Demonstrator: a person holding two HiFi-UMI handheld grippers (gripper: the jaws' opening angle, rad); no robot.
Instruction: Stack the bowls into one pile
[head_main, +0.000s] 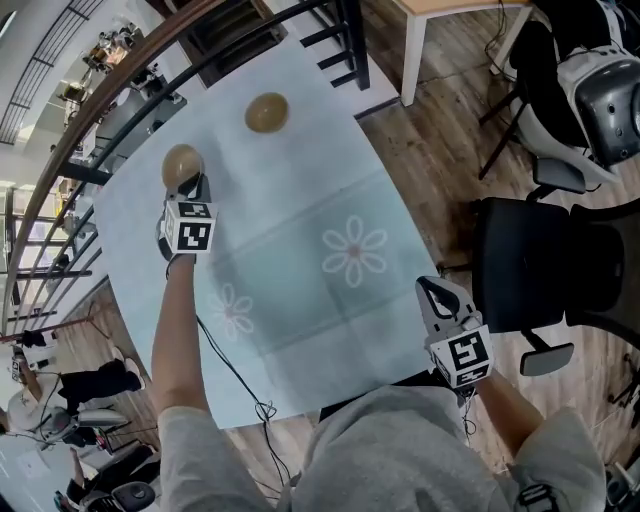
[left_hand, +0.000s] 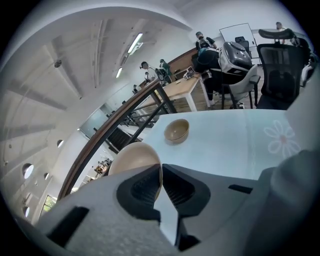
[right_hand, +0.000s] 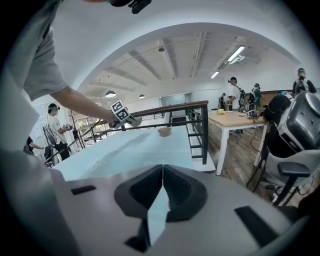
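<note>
Left claw (left_hand: 161, 171) clenched on rim of held bowl (left_hand: 134, 156), at counter (head_main: 300, 200) far-left edge. Second bowl (head_main: 267, 112) sat upright ahead, rightward of my claw, apart. Right claw (head_main: 435, 295) clenched empty, well apart at near edge; left nearer.

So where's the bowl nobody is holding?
In the head view, the free bowl sits at the far end of the table, up and right of the held bowl.

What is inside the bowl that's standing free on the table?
Nothing shows inside the free bowl: from above its hollow looks empty. In the left gripper view its near wall covers part of the bottom.
</note>
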